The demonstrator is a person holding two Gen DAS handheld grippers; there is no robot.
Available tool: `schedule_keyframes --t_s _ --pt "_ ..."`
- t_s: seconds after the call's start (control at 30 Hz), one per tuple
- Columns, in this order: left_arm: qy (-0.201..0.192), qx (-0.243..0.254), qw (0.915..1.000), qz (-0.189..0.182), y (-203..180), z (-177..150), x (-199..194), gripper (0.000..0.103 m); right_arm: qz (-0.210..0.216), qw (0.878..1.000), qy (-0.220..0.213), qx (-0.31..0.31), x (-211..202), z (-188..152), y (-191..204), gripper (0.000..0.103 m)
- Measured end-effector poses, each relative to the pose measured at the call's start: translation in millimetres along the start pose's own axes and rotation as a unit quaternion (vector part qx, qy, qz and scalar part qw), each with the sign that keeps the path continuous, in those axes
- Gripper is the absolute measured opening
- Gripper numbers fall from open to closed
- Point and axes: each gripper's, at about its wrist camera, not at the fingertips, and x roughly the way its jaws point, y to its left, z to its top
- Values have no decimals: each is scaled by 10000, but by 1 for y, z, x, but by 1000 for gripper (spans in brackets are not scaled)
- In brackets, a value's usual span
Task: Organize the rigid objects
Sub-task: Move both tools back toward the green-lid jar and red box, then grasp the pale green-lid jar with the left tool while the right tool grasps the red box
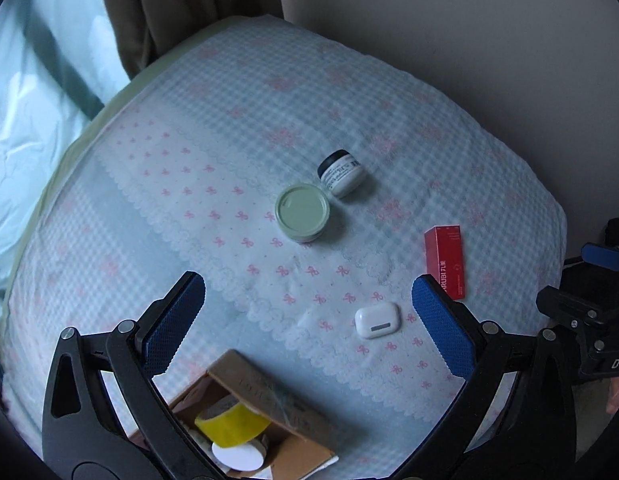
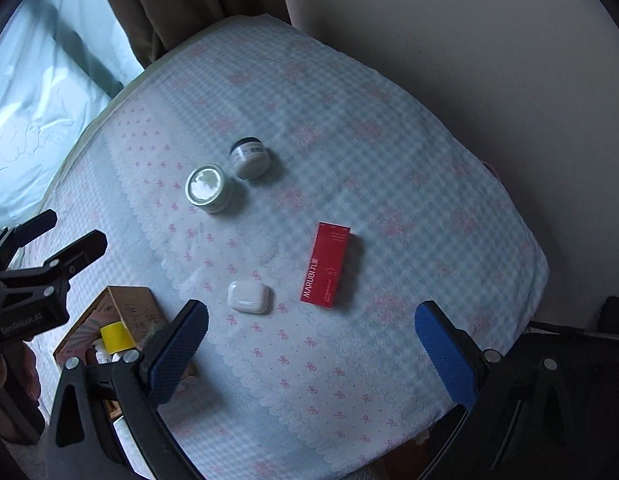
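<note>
Four loose things: we count a red carton, a green-lidded tin, a small white jar and a white earbud case, all lying on the cloth-covered table (image 2: pixel 389 152).
Cardboard box (image 1: pixel 249 412): largest of the lot, open at the near left corner of the table, at about 7 o'clock from the table's middle; we see a yellow roll (image 1: pixel 229 426) already inside, so we judge it the collecting place.
Red carton (image 2: pixel 326 265): lies flat, long axis running from 1 o'clock to 7 o'clock in the right wrist view, just ahead of the right tool at 12 o'clock.
Green-lidded tin (image 1: pixel 302 211): upright, mid-table, at 12 o'clock from the left tool.
White jar (image 1: pixel 342 173): tipped on its side, touching or nearly touching the tin at its 1 o'clock.
Earbud case (image 1: pixel 377 319): nearest the left tool, between its fingers' lines toward the right one.
Left tool (image 1: pixel 305 312): fingers wide apart, holding nothing, hovering over the box and case.
Right tool (image 2: pixel 309 340): fingers wide apart, empty, above the near edge.
Nearer hand: we judge the right for the carton, the left for the case.
</note>
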Motion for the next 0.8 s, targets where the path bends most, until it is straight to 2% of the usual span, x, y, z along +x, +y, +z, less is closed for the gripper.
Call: schedule_keyframes --t_s 0.27,0.33,0.5,0.6,0.7,0.73,0.8 --pt "584 331 9977 47 -2 18 124 103 62 9957 755 525 101 7 -24 103" --pt "633 332 9974 -4 0 18 144 103 91 9940 916 598 123 7 -25 98" --pt "723 428 9964 60 0 24 185 103 169 9890 1184 874 164 12 -25 95" --pt "699 471 9964 65 0 28 202 102 130 9872 1275 951 182 17 -22 87" --pt "644 551 9964 94 -2 32 214 98 70 9863 1330 976 196 20 -19 85" --pt "637 573 9963 98 -2 33 217 95 49 9860 1343 988 200 19 -18 79" --pt "638 622 9960 92 -3 33 223 90 -8 9849 1379 1050 206 18 -18 75"
